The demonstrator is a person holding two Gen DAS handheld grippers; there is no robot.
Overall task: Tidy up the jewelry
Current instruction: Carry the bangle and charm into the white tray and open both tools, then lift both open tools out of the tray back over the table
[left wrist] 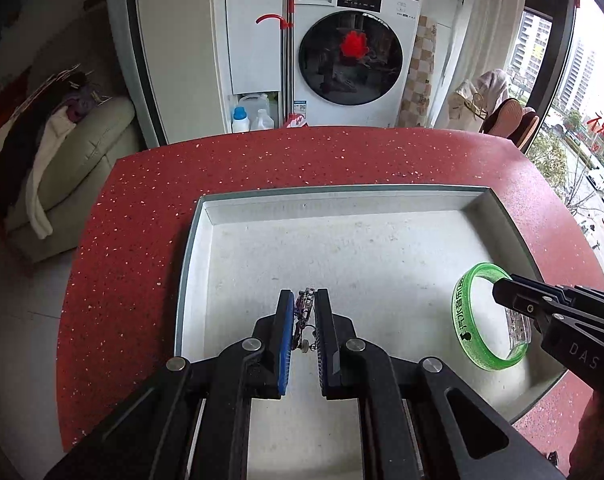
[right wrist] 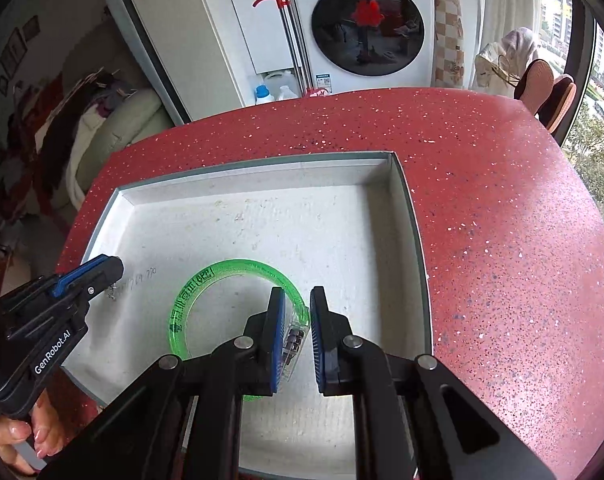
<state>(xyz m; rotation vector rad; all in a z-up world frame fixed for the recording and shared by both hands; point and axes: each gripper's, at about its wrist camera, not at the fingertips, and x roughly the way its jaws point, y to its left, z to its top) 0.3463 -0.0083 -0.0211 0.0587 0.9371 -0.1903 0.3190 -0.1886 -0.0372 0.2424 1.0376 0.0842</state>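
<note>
Both pieces hung over the white tray (left wrist: 206,240): the left gripper (left wrist: 305,312) was clamped on a small beaded bracelet (left wrist: 306,308), the right gripper (right wrist: 294,320) pinching the green bangle (right wrist: 206,276) at its clear clasp. This looked like the placing step; next, each probably needed lowering onto bare tray floor, then release.

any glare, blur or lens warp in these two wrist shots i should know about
Left wrist view: the window at right is blown out, the table edge bows from fisheye warp, and the tray is evenly lit and sharp. Right wrist view: same bowing, soft glare on the tray's floor, and the green bangle is crisp.
</note>
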